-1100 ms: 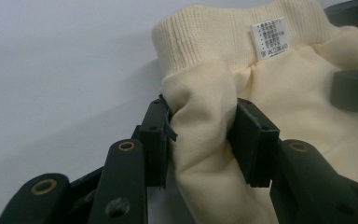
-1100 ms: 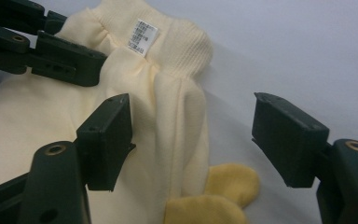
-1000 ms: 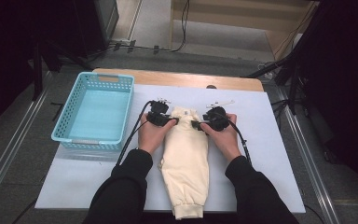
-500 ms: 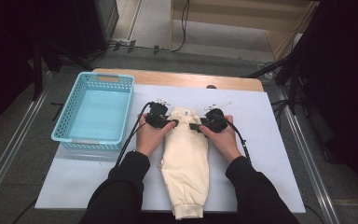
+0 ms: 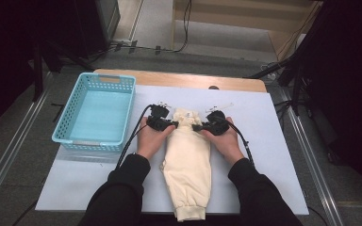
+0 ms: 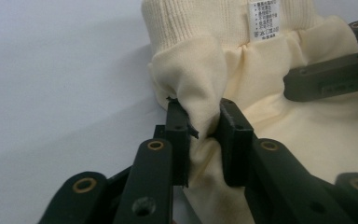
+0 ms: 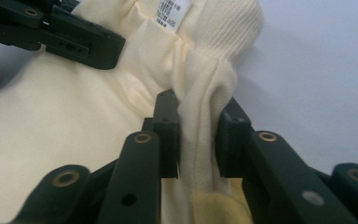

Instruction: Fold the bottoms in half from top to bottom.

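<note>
Item: cream knit garment (image 5: 187, 160), folded lengthwise on the white bench (image 5: 268, 155), right of the blue basket (image 5: 96, 115). Left claw (image 6: 200, 135) and right claw (image 7: 198, 140), jaws just closing, each pinch a far-end corner, likely for lifting or folding evenly.

The turquoise basket (image 5: 96, 113) stood at the left of the white sheet (image 5: 273, 155) that covered the table, its walls blocking any low pass along that left edge, and only a narrow strip lay between it and the left gripper (image 5: 162, 123). Bare sheet lay open to the right of the right gripper (image 5: 206, 126) as far as the right edge, and behind both grippers to the wooden back edge (image 5: 179, 80). The cream garment (image 5: 187, 165) filled the middle down to the near edge, flanked by the person's forearms. Black cables trailed beside each wrist toward the near edge.
</note>
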Motion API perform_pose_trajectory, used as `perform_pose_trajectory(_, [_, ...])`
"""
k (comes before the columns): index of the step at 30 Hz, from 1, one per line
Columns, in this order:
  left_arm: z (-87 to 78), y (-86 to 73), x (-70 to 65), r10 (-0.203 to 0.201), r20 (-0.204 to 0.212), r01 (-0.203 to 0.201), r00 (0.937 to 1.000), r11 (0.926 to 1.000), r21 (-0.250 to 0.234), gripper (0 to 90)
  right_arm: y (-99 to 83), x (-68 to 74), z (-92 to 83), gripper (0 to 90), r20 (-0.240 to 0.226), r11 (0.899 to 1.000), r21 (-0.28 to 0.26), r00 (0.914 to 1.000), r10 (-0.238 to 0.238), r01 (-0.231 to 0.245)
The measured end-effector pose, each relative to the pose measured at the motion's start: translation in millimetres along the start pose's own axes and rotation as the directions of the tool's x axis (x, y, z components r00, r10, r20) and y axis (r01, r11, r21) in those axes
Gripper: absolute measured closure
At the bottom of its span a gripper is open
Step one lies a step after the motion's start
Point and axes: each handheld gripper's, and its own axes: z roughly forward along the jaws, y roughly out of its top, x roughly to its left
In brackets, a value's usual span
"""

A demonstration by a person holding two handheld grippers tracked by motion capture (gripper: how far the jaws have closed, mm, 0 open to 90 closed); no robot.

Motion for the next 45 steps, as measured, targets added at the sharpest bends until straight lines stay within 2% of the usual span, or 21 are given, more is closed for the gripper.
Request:
perform_pose_trajectory(4, [-1.9,1.3,-0.2,0.006,0.002,-0.006,1.0,0.9999,-0.013,82.8,1.4,1.2,-1.5,77.7,0.012,1.0,0.002,0.9999,-0.004,0.004])
perform_pose_trajectory(9, [-4.7,4.0,-1.6,0.016,-0.015,-0.017,0.9998,0.9993,-0.034,83.5,3.2,4.6,-5.2,78.6,0.048,0.999,-0.014,0.998,-0.041,0.042])
perform_pose_trajectory(13, [-9.7,8.2,-3.0,0.026,-0.025,-0.027,0.9994,0.9981,-0.056,83.6,5.8,7.1,-9.4,78.6,0.061,0.998,-0.033,0.9968,-0.05,0.052])
perform_pose_trajectory(19, [-18.2,18.4,-6.9,0.045,-0.047,-0.049,0.9979,0.9952,-0.084,83.6,13.9,9.5,-18.2,78.6,0.085,0.996,-0.061,0.9943,-0.064,0.07])
perform_pose_trajectory(23, [-24.6,26.6,-9.5,0.049,-0.066,-0.057,0.9966,0.9908,-0.123,83.5,22.5,12.2,-26.5,78.6,0.104,0.992,-0.09,0.9918,-0.074,0.084])
perform_pose_trajectory(27, [-31.3,36.7,-12.3,0.067,-0.083,-0.078,0.9943,0.9878,-0.135,83.5,31.1,12.8,-33.2,78.6,0.116,0.989,-0.106,0.9893,-0.088,0.101])
perform_pose_trajectory(34, [-42.9,52.4,-19.1,0.073,-0.108,-0.092,0.9914,0.9789,-0.182,83.5,45.6,14.9,-46.4,78.5,0.152,0.983,-0.142,0.984,-0.094,0.115])
perform_pose_trajectory(37, [-48.9,59.4,-18.5,0.08,-0.104,-0.099,0.9914,0.9745,-0.201,83.5,51.5,15.9,-51.2,78.5,0.164,0.98,-0.161,0.9821,-0.092,0.119])
perform_pose_trajectory(42, [-64.1,71.3,-20.0,0.096,-0.111,-0.121,0.9892,0.9609,-0.249,83.5,61.6,17.3,-60.3,78.4,0.164,0.97,-0.209,0.9826,-0.089,0.122])
perform_pose_trajectory(45, [-69.5,76.6,-19.9,0.103,-0.113,-0.129,0.9883,0.9566,-0.261,83.5,68.7,21.4,-66.9,78.4,0.179,0.963,-0.229,0.9789,-0.099,0.139])
